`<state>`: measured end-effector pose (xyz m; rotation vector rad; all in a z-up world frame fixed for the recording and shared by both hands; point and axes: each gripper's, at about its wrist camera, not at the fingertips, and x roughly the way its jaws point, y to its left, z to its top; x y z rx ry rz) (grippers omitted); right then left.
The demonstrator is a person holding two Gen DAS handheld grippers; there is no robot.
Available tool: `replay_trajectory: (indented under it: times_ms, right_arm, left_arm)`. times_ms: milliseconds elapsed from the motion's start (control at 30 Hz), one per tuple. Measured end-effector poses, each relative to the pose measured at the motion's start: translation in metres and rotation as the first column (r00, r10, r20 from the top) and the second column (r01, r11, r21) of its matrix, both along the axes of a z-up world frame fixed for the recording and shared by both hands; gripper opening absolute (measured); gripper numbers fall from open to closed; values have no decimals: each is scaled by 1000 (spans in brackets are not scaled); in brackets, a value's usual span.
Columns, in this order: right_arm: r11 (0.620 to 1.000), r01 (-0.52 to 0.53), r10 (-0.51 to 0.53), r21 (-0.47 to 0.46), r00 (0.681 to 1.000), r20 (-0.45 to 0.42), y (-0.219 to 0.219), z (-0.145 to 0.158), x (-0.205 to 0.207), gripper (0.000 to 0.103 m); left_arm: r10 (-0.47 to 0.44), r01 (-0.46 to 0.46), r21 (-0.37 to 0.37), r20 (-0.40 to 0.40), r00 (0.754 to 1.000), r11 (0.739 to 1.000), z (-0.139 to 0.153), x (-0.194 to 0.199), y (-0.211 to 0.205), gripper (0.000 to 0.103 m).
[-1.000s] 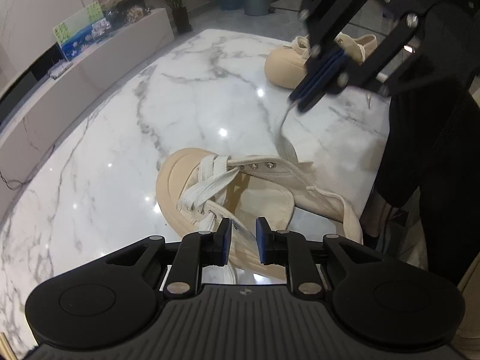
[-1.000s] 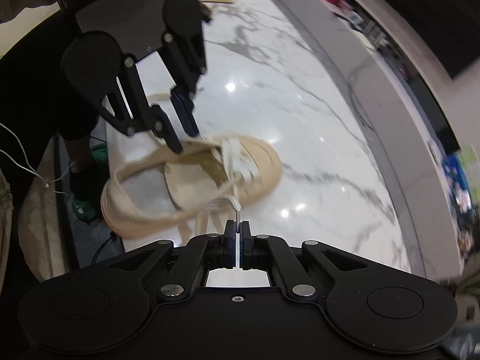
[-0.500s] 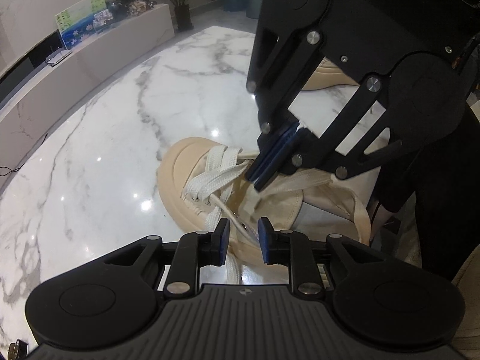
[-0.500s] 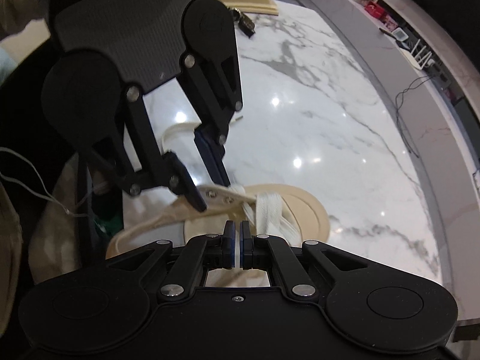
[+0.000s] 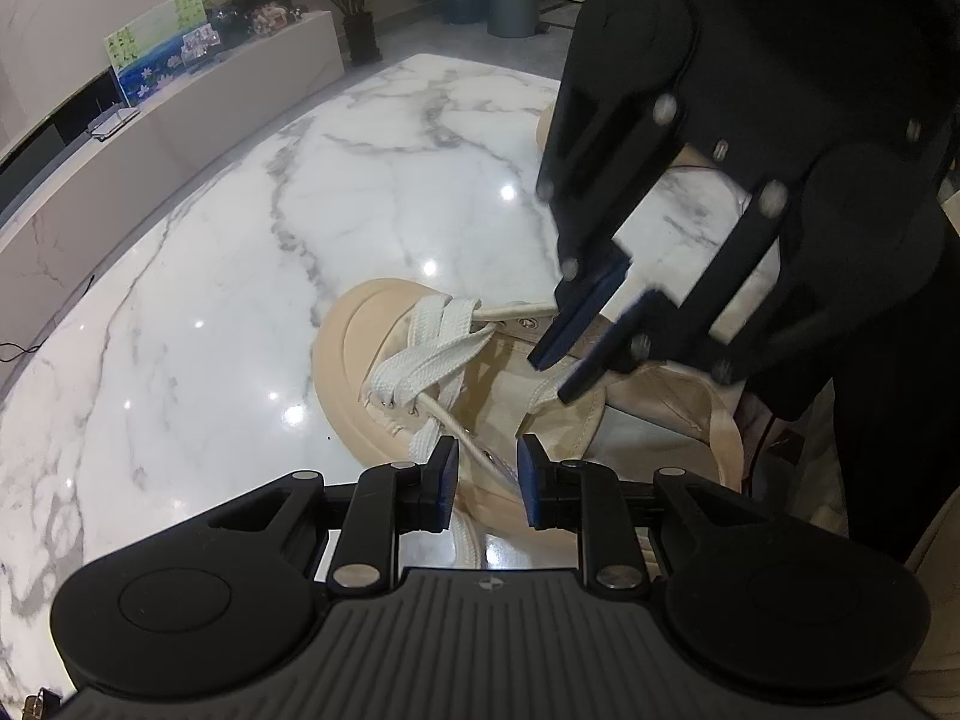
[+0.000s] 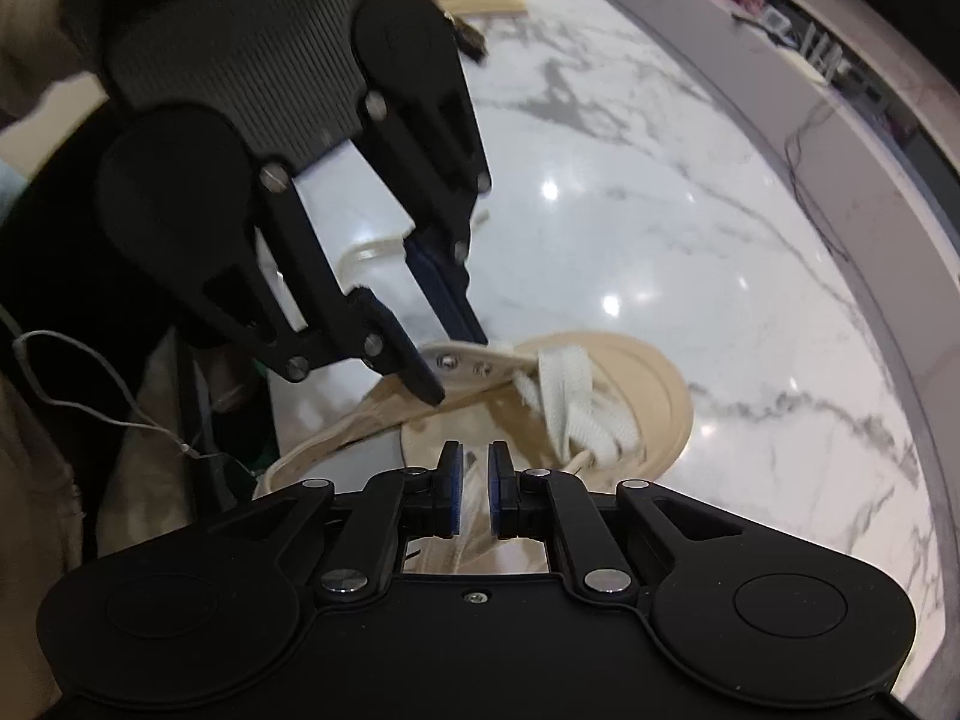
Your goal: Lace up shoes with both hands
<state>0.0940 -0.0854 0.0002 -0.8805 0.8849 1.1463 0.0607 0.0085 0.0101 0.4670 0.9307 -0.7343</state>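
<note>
While both your tongs tilt steeply down, they flank the shoe [image 5: 420, 324] on the surface [image 5: 252, 276].
Left tongs [image 5: 485, 483] stand released astride the lace [image 5: 462, 450]; right tongs [image 6: 474, 495] have just been opening, lace loose between.

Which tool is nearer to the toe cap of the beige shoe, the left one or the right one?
Left, narrowly. The left tool hangs over the laced eyelets just behind the toe cap. The right tool sits further back, over the tongue and open collar.
</note>
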Motion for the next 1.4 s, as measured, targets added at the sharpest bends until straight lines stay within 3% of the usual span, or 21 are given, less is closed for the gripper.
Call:
replay_trajectory:
  times_ms: [100,233,267,300,400,900,1400]
  right_arm:
    - [999,9,-9,-38,1000,2,7,-8,0,21]
    - [995,29,-32,-91,999,-27,13,-19,4,20]
    - [994,36,-39,-104,999,-28,14,-21,4,14]
    - [994,37,-41,-105,999,-29,14,-22,5,1]
    - [994,48,-52,-97,998,-40,9,-22,6,1]
    - [986,115,-109,121,993,-53,-13,29,12,1]
    - [987,106,-99,120,993,-59,-5,17,20,1]
  left_arm:
    - [-1,1,1,1,1000,1000,0,-1,0,21]
    - [-3,3,-6,0,1000,1000,-1,0,1,21]
    - [-4,4,-7,0,1000,1000,-1,0,1,21]
    - [-5,5,-8,0,1000,1000,-1,0,1,21]
    - [-11,11,-9,1,1000,1000,0,-1,2,21]
    - [-13,12,-10,-13,1000,1000,0,2,1,19]
    - [-7,7,-7,-13,1000,1000,-2,2,-4,19]
